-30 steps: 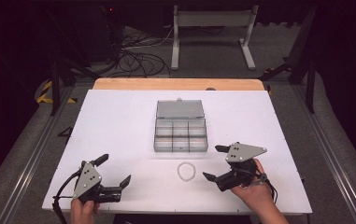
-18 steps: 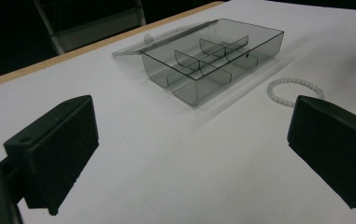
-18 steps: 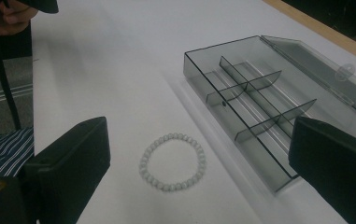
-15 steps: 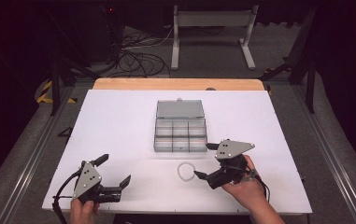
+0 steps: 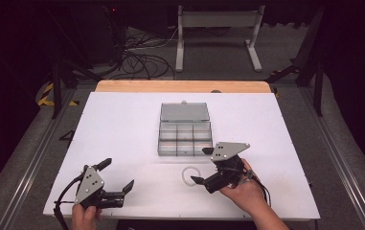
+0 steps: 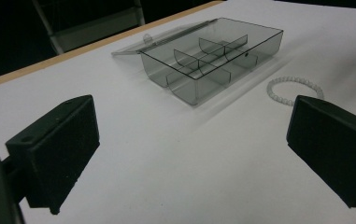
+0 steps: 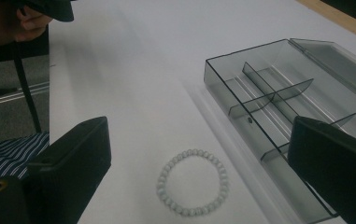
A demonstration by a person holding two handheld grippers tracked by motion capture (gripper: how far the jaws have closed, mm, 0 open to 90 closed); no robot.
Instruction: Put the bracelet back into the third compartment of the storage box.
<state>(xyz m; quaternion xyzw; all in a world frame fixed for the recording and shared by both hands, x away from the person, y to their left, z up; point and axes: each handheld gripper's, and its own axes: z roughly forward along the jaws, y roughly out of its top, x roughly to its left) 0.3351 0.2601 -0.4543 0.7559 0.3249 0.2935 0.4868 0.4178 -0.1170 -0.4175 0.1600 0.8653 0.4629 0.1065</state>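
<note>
Centrally, a white bead bracelet (image 5: 190,174) lies flat on the white table (image 5: 122,124), just in front of a clear grey compartment box (image 5: 185,136) whose lid is folded open toward the far edge. The bracelet sits apart from the box's near wall, not touching it, and its compartments look empty in both gripper views.

The right gripper (image 5: 201,165), held in the person's right hand (image 5: 245,191), sits just beside the bracelet on its right, with its jaws spread wide; in the right gripper view the bracelet (image 7: 192,182) lies on the table between the two black jaws, ahead of them, with the box (image 7: 283,107) off to one side.

The left gripper (image 5: 118,176) rests near the table's front left corner, well apart from the bracelet, its jaws also spread and holding nothing. Its own view looks across bare table toward the box (image 6: 213,56) and the bracelet (image 6: 290,88).
</note>
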